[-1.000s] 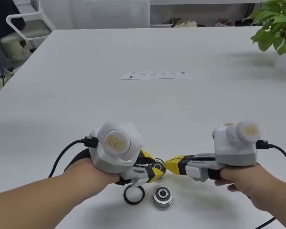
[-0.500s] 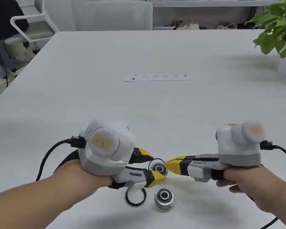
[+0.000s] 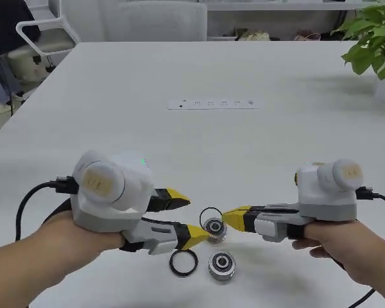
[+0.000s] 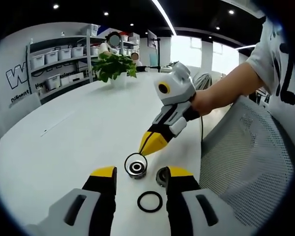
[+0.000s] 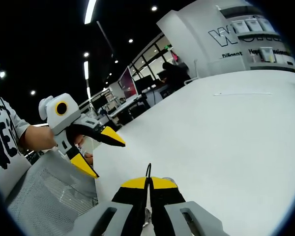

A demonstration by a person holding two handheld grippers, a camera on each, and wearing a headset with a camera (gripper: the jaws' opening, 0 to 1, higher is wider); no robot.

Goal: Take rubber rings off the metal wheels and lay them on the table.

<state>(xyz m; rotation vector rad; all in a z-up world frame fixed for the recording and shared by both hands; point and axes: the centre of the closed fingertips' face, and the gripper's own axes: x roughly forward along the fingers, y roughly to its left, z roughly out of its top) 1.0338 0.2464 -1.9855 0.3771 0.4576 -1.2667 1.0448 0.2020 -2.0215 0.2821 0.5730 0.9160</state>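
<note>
- Head view: the right gripper (image 3: 233, 220) has its fingers pressed together on a thin black ring (image 3: 210, 213). The ring stands on edge just off the fingertips, on the side toward the left gripper (image 3: 191, 217).
- Directly below the ring its wheel (image 3: 213, 228) sits on the tabletop (image 3: 244, 147). Ring and wheel overlap, and I cannot tell whether the ring is clear of the wheel or caught on its rim.
- Left gripper view: the left fingers (image 4: 103, 173) are spread wide and hold nothing. The wheel lies just ahead of the gap between them, so the left gripper looks the nearer one to steady it.
- Right gripper view: the ring shows as a thin edge rising from where the fingers meet, so its plane runs along them.
- By my judgement, the ring needs to come up and away from the wheel, toward the right gripper's side, and then go down flat.
- A loose ring (image 3: 183, 262) already lies flat beside a second wheel (image 3: 221, 265), nearer the person. The bare tabletop near them looks a fit place to lay this one.
</note>
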